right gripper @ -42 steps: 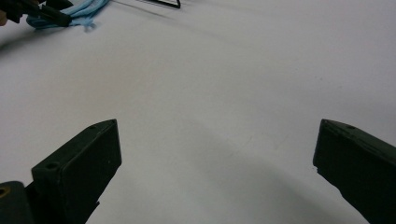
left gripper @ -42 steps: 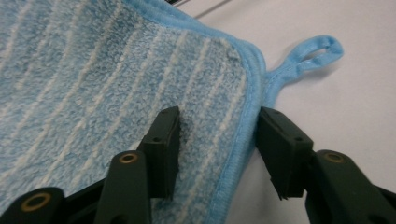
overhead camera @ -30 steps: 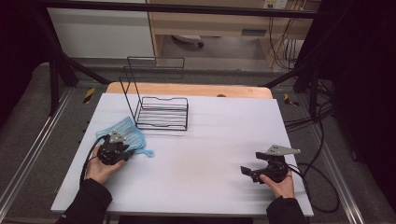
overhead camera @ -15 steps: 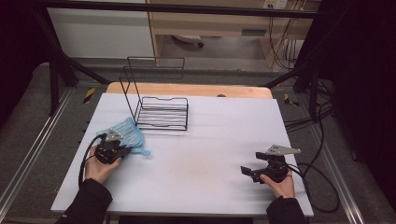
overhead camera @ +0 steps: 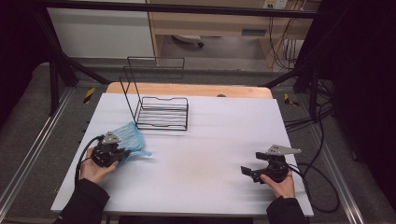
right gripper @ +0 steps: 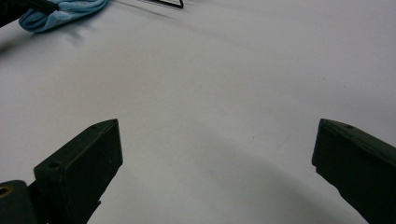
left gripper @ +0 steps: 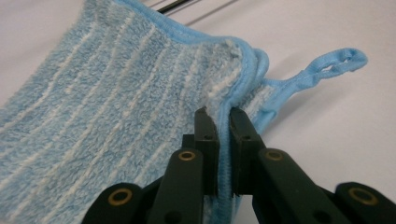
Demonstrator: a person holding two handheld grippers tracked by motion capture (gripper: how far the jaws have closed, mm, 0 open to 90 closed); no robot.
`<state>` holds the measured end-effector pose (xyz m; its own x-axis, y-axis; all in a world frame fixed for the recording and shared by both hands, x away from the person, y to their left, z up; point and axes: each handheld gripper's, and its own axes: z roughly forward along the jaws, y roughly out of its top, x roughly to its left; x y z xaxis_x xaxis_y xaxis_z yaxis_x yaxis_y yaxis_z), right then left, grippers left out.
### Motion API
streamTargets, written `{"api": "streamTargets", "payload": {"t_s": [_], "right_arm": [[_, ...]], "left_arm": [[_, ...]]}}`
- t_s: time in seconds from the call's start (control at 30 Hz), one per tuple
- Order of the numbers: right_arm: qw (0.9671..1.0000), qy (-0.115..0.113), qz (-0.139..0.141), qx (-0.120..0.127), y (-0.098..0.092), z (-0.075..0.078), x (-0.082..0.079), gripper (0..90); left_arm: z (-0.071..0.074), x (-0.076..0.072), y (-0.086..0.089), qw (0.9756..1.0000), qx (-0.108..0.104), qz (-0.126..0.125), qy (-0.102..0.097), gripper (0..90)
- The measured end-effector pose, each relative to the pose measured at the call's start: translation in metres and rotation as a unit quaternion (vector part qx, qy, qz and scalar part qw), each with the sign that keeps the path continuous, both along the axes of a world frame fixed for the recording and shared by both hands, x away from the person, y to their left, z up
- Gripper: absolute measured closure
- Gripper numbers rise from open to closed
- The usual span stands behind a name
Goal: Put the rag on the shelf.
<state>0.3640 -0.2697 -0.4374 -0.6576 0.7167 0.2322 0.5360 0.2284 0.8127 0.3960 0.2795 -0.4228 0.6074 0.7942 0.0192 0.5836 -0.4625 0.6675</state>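
Lying near the left edge of the tabletop (overhead camera: 210, 140), the blue striped cloth (overhead camera: 130, 140) rests flat with its hanging loop (left gripper: 334, 65) trailing to one side. The left gripper (left gripper: 223, 122) has just been closing and is clenched on the cloth's hemmed edge, the fabric pinched between its jaws. A black wire rack (overhead camera: 161, 109) stands just behind the cloth, toward the far edge. The right gripper (overhead camera: 247, 171) sits near the right front corner, well apart, jaws spread wide over bare surface, grasping nothing.
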Motion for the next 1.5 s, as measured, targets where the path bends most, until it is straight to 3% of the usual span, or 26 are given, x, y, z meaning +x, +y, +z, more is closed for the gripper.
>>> {"api": "streamTargets", "payload": {"t_s": [0.37,0.67,1.17,1.5], "right_arm": [[1.0,0.002,0.0,0.002,0.0,0.0,0.0,2.3],[1.0,0.003,0.001,0.001,0.0,0.0,0.0,2.4],[1.0,0.005,0.001,0.0,0.0,0.0,0.0,2.5],[1.0,0.005,0.001,-0.001,0.001,0.0,0.0,2.5]], "left_arm": [[0.003,-0.015,-0.017,0.9991,-0.028,-0.027,0.015,83.8],[0.003,-0.023,-0.038,0.9959,-0.069,-0.051,0.027,83.7],[0.002,-0.039,-0.08,0.9898,-0.09,-0.105,0.034,83.5],[0.001,-0.043,-0.097,0.9886,-0.095,-0.113,0.03,83.4]]}}
